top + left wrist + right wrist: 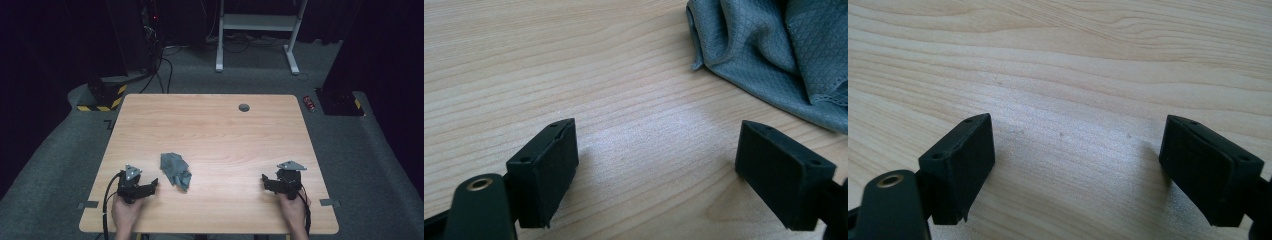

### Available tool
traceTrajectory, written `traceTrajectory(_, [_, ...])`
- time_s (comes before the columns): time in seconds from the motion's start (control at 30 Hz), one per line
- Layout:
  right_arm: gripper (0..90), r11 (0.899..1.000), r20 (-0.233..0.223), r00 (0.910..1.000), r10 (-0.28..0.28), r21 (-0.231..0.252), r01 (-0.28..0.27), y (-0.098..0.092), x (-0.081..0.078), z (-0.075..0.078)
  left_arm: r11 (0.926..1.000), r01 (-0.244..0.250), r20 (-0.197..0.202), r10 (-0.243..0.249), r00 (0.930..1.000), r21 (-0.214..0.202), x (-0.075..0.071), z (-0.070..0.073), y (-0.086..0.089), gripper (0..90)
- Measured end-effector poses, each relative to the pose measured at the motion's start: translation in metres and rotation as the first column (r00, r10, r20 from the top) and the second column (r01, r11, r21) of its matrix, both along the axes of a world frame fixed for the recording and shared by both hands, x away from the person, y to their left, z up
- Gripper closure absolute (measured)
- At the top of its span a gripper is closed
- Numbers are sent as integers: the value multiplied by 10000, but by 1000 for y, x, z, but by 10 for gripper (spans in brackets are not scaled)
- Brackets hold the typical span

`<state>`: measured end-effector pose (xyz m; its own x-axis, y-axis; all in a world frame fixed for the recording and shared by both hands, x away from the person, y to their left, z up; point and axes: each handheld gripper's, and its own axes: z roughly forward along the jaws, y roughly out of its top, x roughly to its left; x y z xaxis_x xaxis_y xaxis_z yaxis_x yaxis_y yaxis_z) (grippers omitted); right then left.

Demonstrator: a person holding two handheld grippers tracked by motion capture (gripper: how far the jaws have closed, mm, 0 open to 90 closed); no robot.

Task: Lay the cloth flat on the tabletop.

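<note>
A crumpled grey cloth (175, 169) lies on the wooden table (210, 130), left of the middle and toward the near edge. My left gripper (152, 186) rests on the table just left of it, held by a hand, jaws wide open and empty. In the left gripper view the cloth (774, 50) lies ahead to the upper right, beyond the gripper (659, 165), apart from both jaws. My right gripper (265, 181) sits near the right front of the table, also open. In the right gripper view that gripper (1078, 165) has bare wood between its jaws.
A round grommet hole (244, 107) sits near the table's far edge. Beyond the table stand a white desk frame (257, 30) and a dark rack with cables (150, 45) on grey carpet. A small red can (309, 103) lies on the floor at the right.
</note>
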<state>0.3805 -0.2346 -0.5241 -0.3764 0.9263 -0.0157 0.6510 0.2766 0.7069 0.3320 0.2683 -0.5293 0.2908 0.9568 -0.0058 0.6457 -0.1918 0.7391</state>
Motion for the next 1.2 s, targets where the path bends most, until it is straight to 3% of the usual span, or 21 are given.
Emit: traceTrajectory(1.2, [143,10000,5,10000,-9,7,9,0,0,0,10000,51,43,-51,10000,-27,3,0,-3,197])
